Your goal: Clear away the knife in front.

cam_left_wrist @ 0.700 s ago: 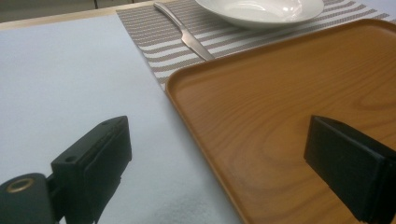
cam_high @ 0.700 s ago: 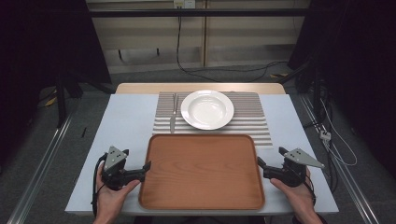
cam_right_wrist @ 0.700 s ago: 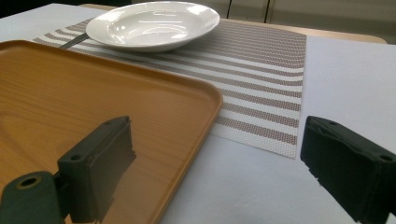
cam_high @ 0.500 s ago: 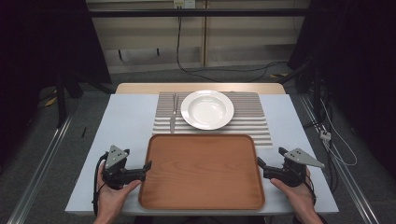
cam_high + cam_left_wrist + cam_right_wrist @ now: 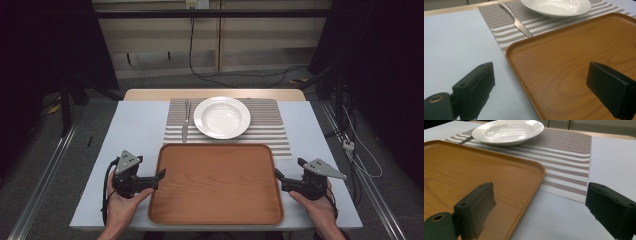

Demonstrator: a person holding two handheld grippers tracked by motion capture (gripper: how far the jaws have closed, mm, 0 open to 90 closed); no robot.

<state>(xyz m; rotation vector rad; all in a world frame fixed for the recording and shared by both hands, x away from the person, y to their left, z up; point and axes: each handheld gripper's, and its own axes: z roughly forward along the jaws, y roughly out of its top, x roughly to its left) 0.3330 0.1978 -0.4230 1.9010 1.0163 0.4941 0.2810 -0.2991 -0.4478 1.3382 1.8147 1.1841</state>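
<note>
A brown wooden tray [image 5: 215, 187] lies empty at the near middle of the table. My left gripper [image 5: 159, 176] is at the tray's left rim [image 5: 524, 72]. Its jaws stand wide open, one over the white tabletop and one over the tray floor, with the rim between them. My right gripper [image 5: 276, 176] mirrors this at the tray's right rim [image 5: 534, 192], open, with one jaw above the tray and one above the table. Neither pair of pads presses on the rim. Seen along their own jaws, the left gripper [image 5: 540, 67] and right gripper [image 5: 540, 186] hold nothing.
Behind the tray a striped placemat [image 5: 280, 125] carries a white deep plate [image 5: 221, 117] and a table knife [image 5: 184, 129] to its left. The knife [image 5: 520, 25] and plate [image 5: 506, 131] lie just beyond the tray's far edge. Bare white tabletop flanks the tray on both sides.
The left gripper has crept slightly toward the tray's left rim. The tray, plate and knife have not moved.
</note>
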